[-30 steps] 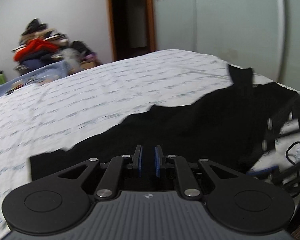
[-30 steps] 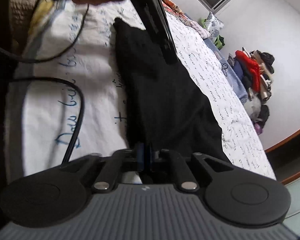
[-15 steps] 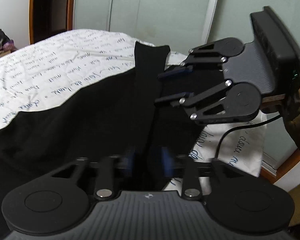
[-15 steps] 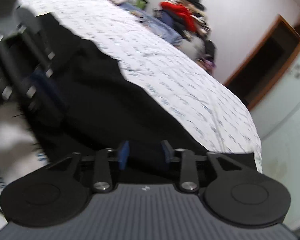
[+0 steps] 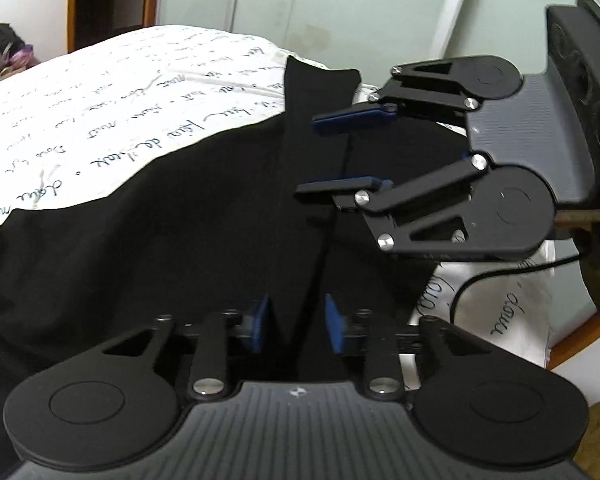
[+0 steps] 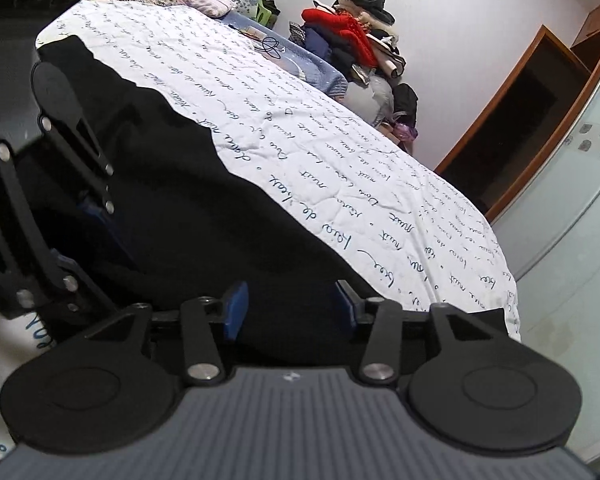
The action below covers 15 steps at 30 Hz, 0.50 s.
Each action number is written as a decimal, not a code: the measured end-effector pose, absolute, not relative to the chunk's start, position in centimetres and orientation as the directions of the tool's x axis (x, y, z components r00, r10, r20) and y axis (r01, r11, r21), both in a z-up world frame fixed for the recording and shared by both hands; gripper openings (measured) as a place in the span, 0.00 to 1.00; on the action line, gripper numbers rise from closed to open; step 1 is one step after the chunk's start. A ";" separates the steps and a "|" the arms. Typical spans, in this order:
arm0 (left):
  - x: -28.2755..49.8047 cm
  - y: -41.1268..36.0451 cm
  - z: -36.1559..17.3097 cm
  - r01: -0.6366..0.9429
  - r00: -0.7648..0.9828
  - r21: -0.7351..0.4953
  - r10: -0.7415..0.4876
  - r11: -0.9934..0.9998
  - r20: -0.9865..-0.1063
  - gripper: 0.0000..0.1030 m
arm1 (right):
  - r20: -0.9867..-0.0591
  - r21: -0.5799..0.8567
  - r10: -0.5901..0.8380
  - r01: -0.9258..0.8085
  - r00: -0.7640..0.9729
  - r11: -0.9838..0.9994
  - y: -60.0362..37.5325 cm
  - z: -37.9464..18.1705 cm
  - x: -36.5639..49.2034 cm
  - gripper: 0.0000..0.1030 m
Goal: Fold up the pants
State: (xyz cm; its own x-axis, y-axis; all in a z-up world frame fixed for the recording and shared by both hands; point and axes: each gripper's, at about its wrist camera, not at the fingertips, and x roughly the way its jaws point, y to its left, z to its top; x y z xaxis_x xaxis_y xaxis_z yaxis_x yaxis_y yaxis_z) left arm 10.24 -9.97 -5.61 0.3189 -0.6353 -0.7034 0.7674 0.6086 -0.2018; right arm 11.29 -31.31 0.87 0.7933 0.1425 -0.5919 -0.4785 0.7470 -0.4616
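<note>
Bed (image 6: 380,184) with white, script-printed cover; black pants (image 5: 180,248) spread flat along its near edge, cable (image 5: 484,280) at right.

the pants (image 5: 204,240) lie on the bed (image 5: 100,112), along its near edge. in the right wrist view the pile of clothes (image 6: 360,48) stands beyond the bed at twelve o'clock, the doorway (image 6: 540,120) at two o'clock.

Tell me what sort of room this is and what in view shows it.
Most likely a bedroom in a home. A bed with a white script-printed cover fills the view, black pants spread on it. A heap of clothes is piled by the wall, and a dark wood-framed doorway opens next to pale sliding panels.
</note>
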 end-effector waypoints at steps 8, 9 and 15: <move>7.5 -11.2 -5.3 0.846 0.270 -0.157 -0.663 0.510 -0.698 0.12 | -0.596 -0.481 0.159 -0.509 0.787 0.713 -29.8 0.8 12.3 0.56; 7.3 -11.3 -5.3 0.850 0.269 -0.150 -0.661 0.505 -0.700 0.12 | -0.608 -0.478 0.160 -0.520 0.777 0.708 -29.6 0.6 12.7 0.63; 6.4 -11.3 -5.2 0.880 0.195 -0.182 -0.684 0.438 -0.702 0.12 | -0.731 -0.557 0.009 -0.604 0.683 0.569 -28.7 -0.9 11.5 0.71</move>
